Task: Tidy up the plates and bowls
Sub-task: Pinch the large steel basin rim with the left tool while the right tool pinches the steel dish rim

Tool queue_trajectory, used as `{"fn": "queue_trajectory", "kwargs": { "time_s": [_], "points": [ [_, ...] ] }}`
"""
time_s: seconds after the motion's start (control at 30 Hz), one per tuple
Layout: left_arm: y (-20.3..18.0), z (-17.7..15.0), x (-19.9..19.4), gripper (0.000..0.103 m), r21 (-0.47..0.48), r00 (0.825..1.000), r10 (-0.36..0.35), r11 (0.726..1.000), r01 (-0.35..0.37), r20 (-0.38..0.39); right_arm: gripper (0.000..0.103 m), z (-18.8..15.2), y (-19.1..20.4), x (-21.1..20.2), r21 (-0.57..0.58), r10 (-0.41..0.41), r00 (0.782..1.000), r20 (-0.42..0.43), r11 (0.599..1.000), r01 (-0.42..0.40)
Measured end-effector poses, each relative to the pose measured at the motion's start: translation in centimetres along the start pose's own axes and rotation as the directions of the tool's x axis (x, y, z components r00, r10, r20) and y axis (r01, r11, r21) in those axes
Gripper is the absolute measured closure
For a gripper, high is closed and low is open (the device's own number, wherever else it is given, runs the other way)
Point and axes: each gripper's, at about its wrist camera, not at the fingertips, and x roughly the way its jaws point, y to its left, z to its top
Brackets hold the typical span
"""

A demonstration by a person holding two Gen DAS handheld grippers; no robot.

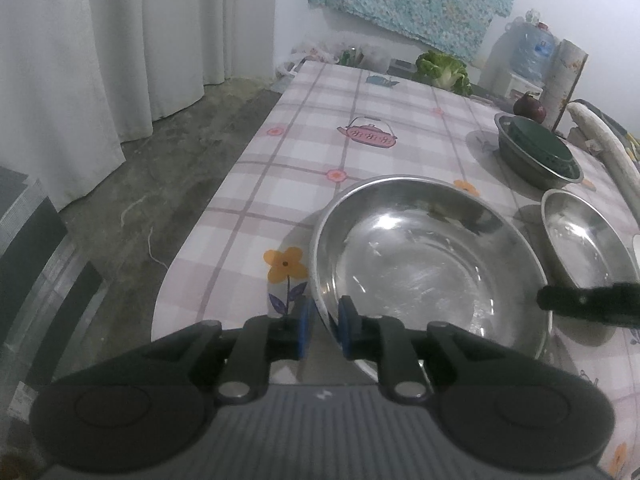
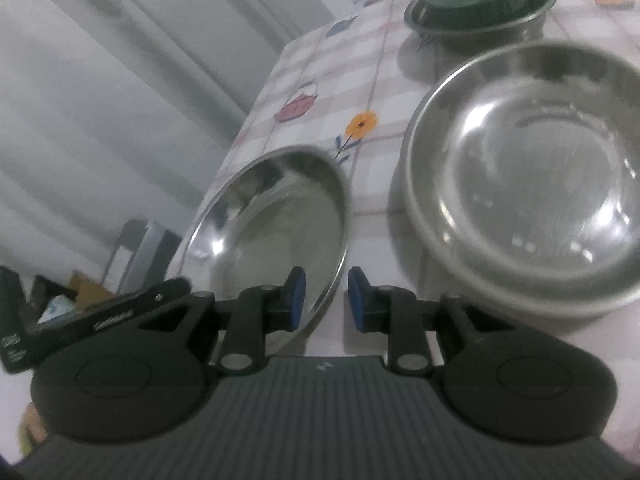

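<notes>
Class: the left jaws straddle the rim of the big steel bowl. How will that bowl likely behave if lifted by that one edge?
The big bowl is polished steel, so it is probably rigid but slippery between the left gripper's pads. It looks thin-walled and empty, likely light for its size. Held at one rim only, its far side may sag or swing.

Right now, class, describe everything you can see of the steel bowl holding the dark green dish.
The steel bowl is round, shiny metal, upright on the checked tablecloth, beyond the larger steel basin. A dark green dish lies tilted inside it, rising above the rim. No tongs touch it.
</notes>
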Motion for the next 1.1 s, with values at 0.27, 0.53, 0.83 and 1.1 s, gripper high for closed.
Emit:
{"fn": "queue_trajectory", "kwargs": {
  "time_s": [0.27, 0.53, 0.83, 1.1],
  "points": [
    [0.6, 0.5, 0.6, 0.078, -0.011, 1.0, 0.007, 1.0, -0.007, -0.005, 0.084, 0.9, 0.7, 1.5, -0.056, -0.064, 0.996, 0.061, 0.996, 0.068],
    [0.9, 1.2, 2.2, 0.074, -0.013, 1.0, 0.021, 1.0, -0.021, -0.018, 0.093, 1.2, 0.8, 2.2, -0.075, -0.078, 0.994, 0.073, 0.994, 0.084],
    [0.6, 1.4, 2.6, 0.088, -0.018, 1.0, 0.009, 1.0, -0.01, -0.024, 0.095, 0.9, 1.4, 2.0, -0.093, -0.082, 0.994, 0.073, 0.992, 0.089],
    [0.7, 0.5, 1.2, 0.088, -0.027, 0.999, -0.014, 1.0, 0.013, -0.032, 0.095, -0.1, 1.3, 1.1, -0.086, -0.071, 0.996, 0.047, 0.993, 0.074]
  ]
}}
